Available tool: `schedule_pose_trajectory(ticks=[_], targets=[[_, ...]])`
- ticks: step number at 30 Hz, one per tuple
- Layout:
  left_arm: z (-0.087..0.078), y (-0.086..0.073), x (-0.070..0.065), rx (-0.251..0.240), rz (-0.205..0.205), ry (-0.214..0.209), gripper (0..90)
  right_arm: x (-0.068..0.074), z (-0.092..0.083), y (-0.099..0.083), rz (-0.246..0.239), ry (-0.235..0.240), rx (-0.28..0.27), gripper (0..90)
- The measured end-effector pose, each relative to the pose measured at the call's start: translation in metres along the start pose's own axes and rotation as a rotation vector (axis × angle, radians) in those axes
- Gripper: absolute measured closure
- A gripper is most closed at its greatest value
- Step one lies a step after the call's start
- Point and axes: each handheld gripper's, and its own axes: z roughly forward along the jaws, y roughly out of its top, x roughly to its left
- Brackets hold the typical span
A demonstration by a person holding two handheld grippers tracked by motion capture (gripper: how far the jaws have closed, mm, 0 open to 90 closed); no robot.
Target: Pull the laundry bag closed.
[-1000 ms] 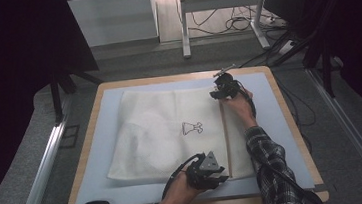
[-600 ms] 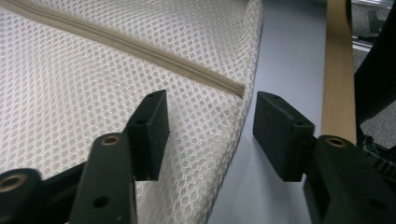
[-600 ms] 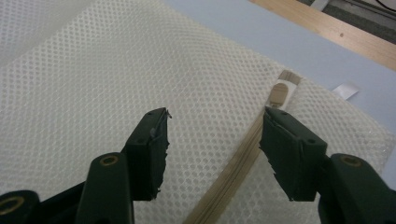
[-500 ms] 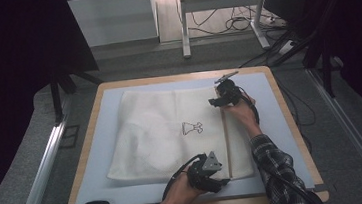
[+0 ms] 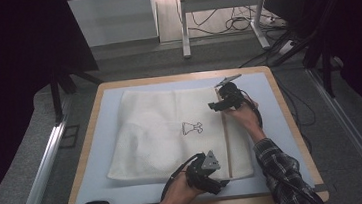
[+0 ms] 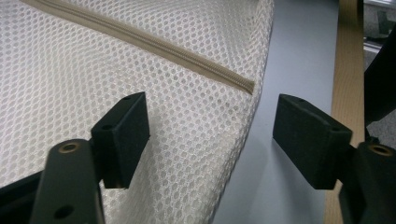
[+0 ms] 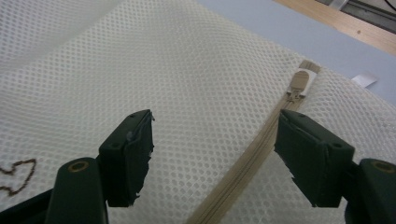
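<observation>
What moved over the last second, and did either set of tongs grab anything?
The right tongs slid back along the zipper toward the person, away from the far edge. Nothing was grabbed; both sets are open. The left tongs and the mesh bag stayed put.

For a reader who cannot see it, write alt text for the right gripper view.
Open right gripper over a white mesh bag, its two black jaws apart. A tan zip runs between them to its slider by the bag's edge.

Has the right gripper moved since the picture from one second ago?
Yes. The right gripper has come toward the person, away from the mesh bag's far edge, along the zipper.
</observation>
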Motion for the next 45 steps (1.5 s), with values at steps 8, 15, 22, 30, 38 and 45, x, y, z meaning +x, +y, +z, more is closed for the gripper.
schedule_pose_trajectory(ticks=[8,15,22,30,38,45], targets=[[-0.004,-0.002,0.003,0.029,-0.019,0.006,14.7,0.01,-0.011,-0.003,-0.024,0.021,-0.004,24.2],[-0.008,-0.006,0.006,0.041,-0.03,0.023,9.6,0.012,-0.017,-0.007,-0.013,0.03,-0.001,20.0],[-0.01,-0.008,0.005,0.047,-0.031,0.031,6.3,0.017,-0.024,-0.011,-0.023,0.041,0.01,16.9],[-0.016,-0.009,0.005,0.055,-0.013,0.052,4.3,0.03,-0.035,-0.015,-0.041,0.056,-0.001,15.6],[-0.02,-0.011,0.007,0.048,0.0,0.068,3.6,0.039,-0.045,-0.018,-0.051,0.065,-0.016,14.1],[-0.023,-0.012,0.007,0.053,0.014,0.081,3.5,0.046,-0.051,-0.022,-0.058,0.078,-0.023,11.4]])
